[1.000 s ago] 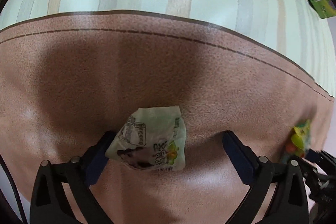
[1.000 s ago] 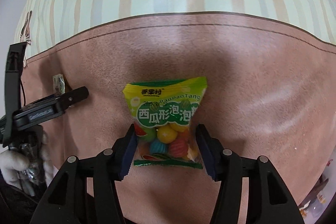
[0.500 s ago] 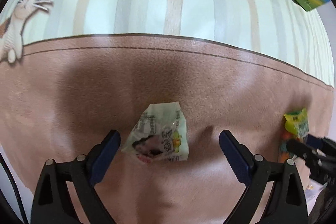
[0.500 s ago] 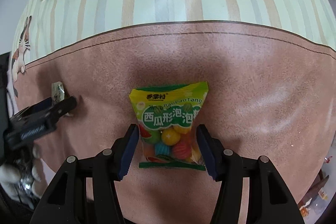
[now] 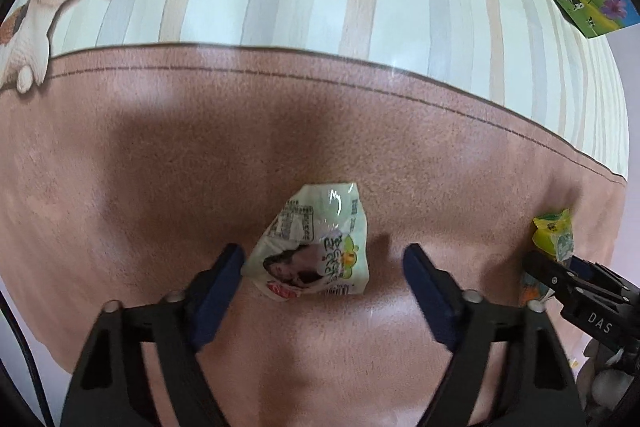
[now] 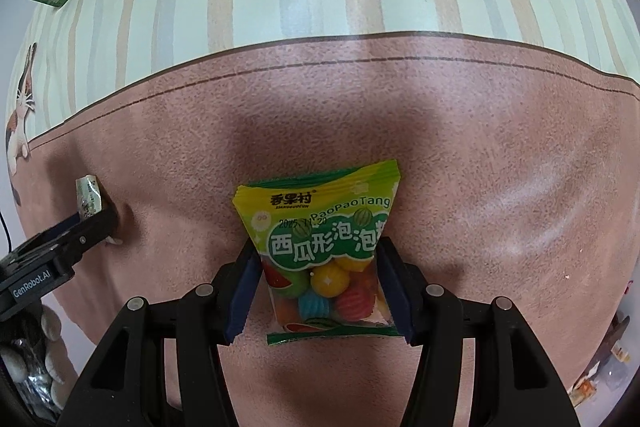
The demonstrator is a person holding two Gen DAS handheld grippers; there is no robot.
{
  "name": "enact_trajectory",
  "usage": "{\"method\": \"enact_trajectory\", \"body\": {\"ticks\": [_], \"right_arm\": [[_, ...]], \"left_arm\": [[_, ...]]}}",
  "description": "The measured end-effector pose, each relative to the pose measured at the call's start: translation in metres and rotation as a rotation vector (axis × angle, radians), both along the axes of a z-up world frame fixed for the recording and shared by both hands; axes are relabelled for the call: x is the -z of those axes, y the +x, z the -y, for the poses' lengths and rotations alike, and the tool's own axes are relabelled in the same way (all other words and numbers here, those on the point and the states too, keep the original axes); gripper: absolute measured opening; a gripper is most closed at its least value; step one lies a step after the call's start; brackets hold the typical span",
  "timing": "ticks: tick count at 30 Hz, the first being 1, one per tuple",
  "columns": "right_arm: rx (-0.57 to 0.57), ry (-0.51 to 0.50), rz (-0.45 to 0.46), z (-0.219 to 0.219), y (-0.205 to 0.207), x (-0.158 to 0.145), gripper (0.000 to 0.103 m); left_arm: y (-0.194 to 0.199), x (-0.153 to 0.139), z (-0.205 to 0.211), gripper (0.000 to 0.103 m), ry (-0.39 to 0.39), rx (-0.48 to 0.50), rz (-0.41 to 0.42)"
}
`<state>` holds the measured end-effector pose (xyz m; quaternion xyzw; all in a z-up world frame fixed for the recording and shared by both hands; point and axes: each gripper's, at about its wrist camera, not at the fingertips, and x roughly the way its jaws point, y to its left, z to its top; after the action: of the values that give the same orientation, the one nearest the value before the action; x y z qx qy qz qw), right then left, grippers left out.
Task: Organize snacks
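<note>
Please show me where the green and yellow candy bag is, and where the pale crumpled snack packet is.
Green and yellow candy bag (image 6: 320,251), right wrist view, on its printed front.
Pale crumpled snack packet (image 5: 312,243), left wrist view, on its middle.

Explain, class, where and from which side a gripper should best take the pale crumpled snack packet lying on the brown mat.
Probably across its narrower middle. The pale packet lies flat and skewed on the brown mat, nearer the left gripper's left finger. Come from above, shifted slightly left; the crumpled film should squash easily.
</note>
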<state>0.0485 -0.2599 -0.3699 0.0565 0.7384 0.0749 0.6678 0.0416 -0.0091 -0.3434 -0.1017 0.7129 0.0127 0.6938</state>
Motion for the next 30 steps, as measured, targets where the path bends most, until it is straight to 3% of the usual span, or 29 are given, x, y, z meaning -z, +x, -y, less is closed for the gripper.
{"method": "enact_trajectory", "body": {"ticks": [5, 16, 18, 21, 30], "right_arm": [[-0.002, -0.014, 0.012, 0.000, -0.002, -0.003, 0.060], [-0.002, -0.035, 0.006, -0.015, -0.010, 0.006, 0.061], [-0.001, -0.038, 0.013, -0.013, -0.008, 0.007, 0.058], [-0.013, -0.045, 0.029, -0.013, -0.009, 0.008, 0.052], [-0.026, -0.047, 0.034, -0.016, -0.010, 0.007, 0.051]], "left_arm": [[-0.012, 0.009, -0.001, 0.064, 0.002, -0.010, -0.010], [-0.007, -0.002, -0.021, 0.064, -0.027, -0.077, -0.035], [-0.006, -0.005, -0.025, 0.056, -0.006, -0.078, -0.035], [-0.005, -0.005, -0.026, 0.053, 0.005, -0.063, -0.037], [-0.008, -0.007, -0.018, 0.052, 0.058, -0.014, -0.023]]}}
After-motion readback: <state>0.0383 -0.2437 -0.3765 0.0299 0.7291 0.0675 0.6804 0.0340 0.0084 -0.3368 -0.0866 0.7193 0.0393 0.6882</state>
